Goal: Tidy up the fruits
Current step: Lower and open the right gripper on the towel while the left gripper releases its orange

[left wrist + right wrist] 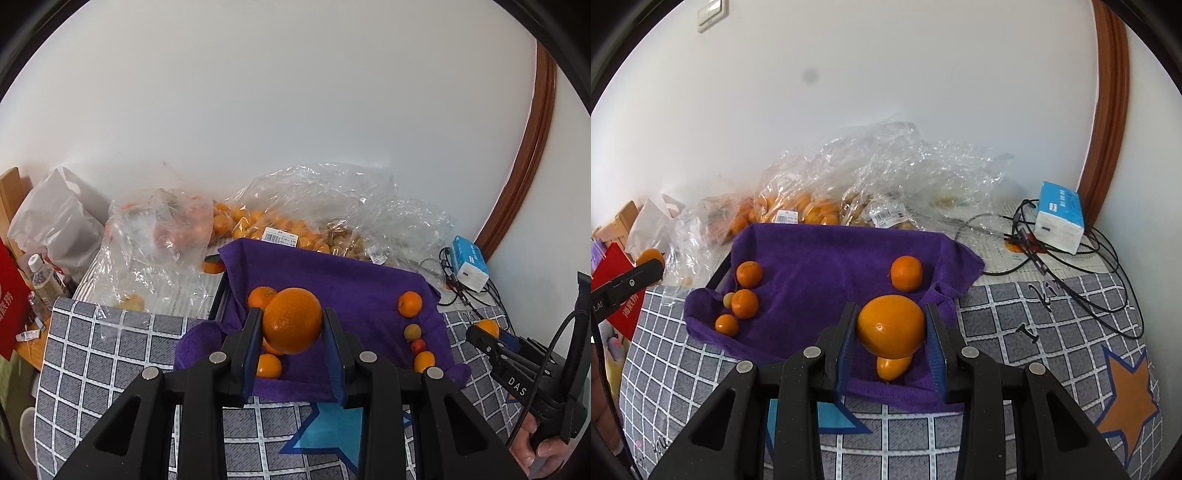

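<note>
Orange and round, a large fruit [292,320] sits clamped between the left gripper [292,325] jaws, above the purple towel-lined tray [332,273]. A second large round orange [891,326] is gripped between the right gripper [891,332] jaws, with smaller orange fruits [745,303] lying beyond, left of them.

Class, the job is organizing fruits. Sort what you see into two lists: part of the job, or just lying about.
Part of the job:
left gripper holding an orange
right gripper holding an orange
purple towel

Lying about:
tissue pack
cables
water bottle
</note>
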A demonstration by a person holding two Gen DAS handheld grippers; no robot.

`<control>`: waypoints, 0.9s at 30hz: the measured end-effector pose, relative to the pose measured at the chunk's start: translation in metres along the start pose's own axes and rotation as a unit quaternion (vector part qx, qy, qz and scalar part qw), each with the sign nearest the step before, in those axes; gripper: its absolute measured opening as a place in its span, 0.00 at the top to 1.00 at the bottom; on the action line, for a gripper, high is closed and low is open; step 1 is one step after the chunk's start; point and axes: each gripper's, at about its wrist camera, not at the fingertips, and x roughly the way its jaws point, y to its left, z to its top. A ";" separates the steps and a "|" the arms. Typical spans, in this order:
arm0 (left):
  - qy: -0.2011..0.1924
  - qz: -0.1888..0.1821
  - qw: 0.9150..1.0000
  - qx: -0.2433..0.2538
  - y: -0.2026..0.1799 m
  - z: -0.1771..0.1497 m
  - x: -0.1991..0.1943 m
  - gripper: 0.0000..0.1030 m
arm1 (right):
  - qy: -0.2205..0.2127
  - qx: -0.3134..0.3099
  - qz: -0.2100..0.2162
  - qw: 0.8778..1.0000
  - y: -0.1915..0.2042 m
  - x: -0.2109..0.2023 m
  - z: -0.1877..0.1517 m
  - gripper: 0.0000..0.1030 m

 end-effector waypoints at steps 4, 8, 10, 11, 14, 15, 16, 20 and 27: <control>0.007 0.004 1.000 0.002 0.003 0.002 0.012 0.71 | 0.009 -0.002 0.003 1.000 0.002 0.019 0.002 0.66; 0.016 0.008 1.000 0.004 0.006 0.004 0.026 0.71 | 0.022 -0.003 0.004 1.000 0.004 0.041 0.001 0.66; 0.020 0.011 1.000 0.005 0.008 0.005 0.032 0.71 | 0.030 -0.002 0.008 1.000 0.006 0.051 0.000 0.66; 0.023 0.012 1.000 0.005 0.009 0.006 0.037 0.71 | 0.033 -0.002 0.010 0.999 0.006 0.055 -0.001 0.66; 0.029 0.011 1.000 0.001 0.013 0.008 0.044 0.71 | 0.043 -0.002 0.018 0.999 0.008 0.070 -0.004 0.66; 0.032 0.012 0.999 -0.001 0.015 0.008 0.048 0.71 | 0.046 0.000 0.020 0.999 0.009 0.074 -0.005 0.66; 0.035 0.013 0.999 -0.002 0.016 0.009 0.052 0.71 | 0.049 0.002 0.023 0.999 0.009 0.078 -0.005 0.66; 0.045 0.013 0.999 -0.007 0.021 0.009 0.065 0.71 | 0.058 -0.004 0.030 0.998 0.017 0.093 -0.007 0.66; 0.057 0.009 0.998 -0.012 0.026 0.007 0.083 0.71 | 0.067 -0.032 0.033 0.997 0.035 0.110 -0.009 0.66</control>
